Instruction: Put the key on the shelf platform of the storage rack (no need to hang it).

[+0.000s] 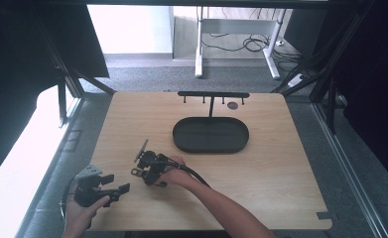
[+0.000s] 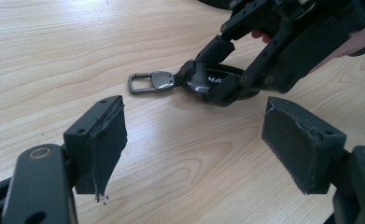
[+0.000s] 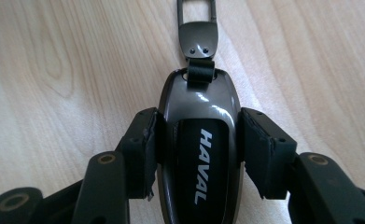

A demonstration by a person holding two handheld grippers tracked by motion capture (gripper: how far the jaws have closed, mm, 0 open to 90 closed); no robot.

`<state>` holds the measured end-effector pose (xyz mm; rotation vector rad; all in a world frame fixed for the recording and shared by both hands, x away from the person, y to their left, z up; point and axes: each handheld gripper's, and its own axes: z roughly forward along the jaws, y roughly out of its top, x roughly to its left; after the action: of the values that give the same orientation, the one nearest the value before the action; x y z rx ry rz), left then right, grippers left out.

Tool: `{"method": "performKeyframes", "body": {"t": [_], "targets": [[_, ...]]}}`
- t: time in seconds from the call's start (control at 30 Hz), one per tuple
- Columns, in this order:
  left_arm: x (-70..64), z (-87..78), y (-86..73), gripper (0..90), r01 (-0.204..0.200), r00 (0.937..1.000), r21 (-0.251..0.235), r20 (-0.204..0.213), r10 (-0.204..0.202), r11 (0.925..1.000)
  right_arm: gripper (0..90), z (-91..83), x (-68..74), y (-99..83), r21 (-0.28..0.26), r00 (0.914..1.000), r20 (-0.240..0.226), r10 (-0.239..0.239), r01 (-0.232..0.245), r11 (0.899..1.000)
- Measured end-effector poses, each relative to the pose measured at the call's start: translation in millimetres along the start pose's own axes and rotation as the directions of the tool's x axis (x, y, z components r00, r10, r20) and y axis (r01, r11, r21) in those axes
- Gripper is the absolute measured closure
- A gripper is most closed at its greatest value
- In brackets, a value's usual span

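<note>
Right claw (image 3: 196, 144) closed on key fob (image 3: 199, 140), one pad on each side, touching it. Lying flat on table (image 3: 54, 56). White word "HAVAL" down its dark middle. Bottom end of fob cut off by picture edge. Short strap and metal loop (image 3: 196, 11) at its far end, loop top cut off too.

From left claw view, fob (image 2: 208, 81) half hidden under right claw (image 2: 227, 84), loop (image 2: 145, 83) sticking out flat on wood. Left claw (image 2: 194, 144) wide open, holding nothing, pads (image 2: 108, 142) well apart, just off the table. Near the fob, not touching it.

From high up, fob too small to make out under right claw (image 1: 141, 174), near the front left part of table (image 1: 281, 173). Right hand (image 1: 174, 172) behind it, arm coming in from the bottom. Left claw (image 1: 117, 191) at the front left edge, left hand (image 1: 82, 213) partly cut off.

Black oval tray (image 1: 211, 134) farther back, in the middle. Looks empty, though inside is dark and hard to see. Black rack (image 1: 213, 94) with small pegs behind tray. Small round spot (image 1: 232, 105) on wood beside rack, cannot tell what.
</note>
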<state>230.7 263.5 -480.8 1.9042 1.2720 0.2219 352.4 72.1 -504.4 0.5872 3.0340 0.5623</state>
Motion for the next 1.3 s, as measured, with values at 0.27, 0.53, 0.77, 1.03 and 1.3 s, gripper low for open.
{"method": "performKeyframes", "body": {"t": [0.27,0.53,0.77,1.03,1.3], "targets": [[-0.5,-0.3,0.2,22.1,-0.002,1.0000,0.000,0.001,0.002,1.0000,49.1,-28.0,-7.1,0.0,-0.062,0.9996,-0.012,0.026,-0.027,0.998],[-1.3,0.6,0.0,22.1,0.005,1.0000,-0.001,0.000,-0.005,1.0000,49.1,-57.4,-12.7,-5.2,-0.116,0.9996,-0.009,0.026,-0.027,0.993],[-1.4,0.9,0.0,22.1,0.005,1.0000,0.000,0.001,-0.005,1.0000,49.2,-82.1,-17.6,-11.6,-0.156,0.9997,0.009,0.024,-0.022,0.988],[-1.6,1.6,0.1,22.1,-0.001,1.0000,0.002,0.000,0.001,1.0000,49.2,-93.6,-20.7,-17.9,-0.159,0.9993,0.025,0.027,-0.023,0.987],[-0.5,1.9,-0.3,22.1,-0.001,1.0000,0.005,-0.001,0.001,1.0000,49.2,-99.9,-26.4,-21.7,-0.170,0.9989,0.032,0.034,-0.028,0.985]]}}
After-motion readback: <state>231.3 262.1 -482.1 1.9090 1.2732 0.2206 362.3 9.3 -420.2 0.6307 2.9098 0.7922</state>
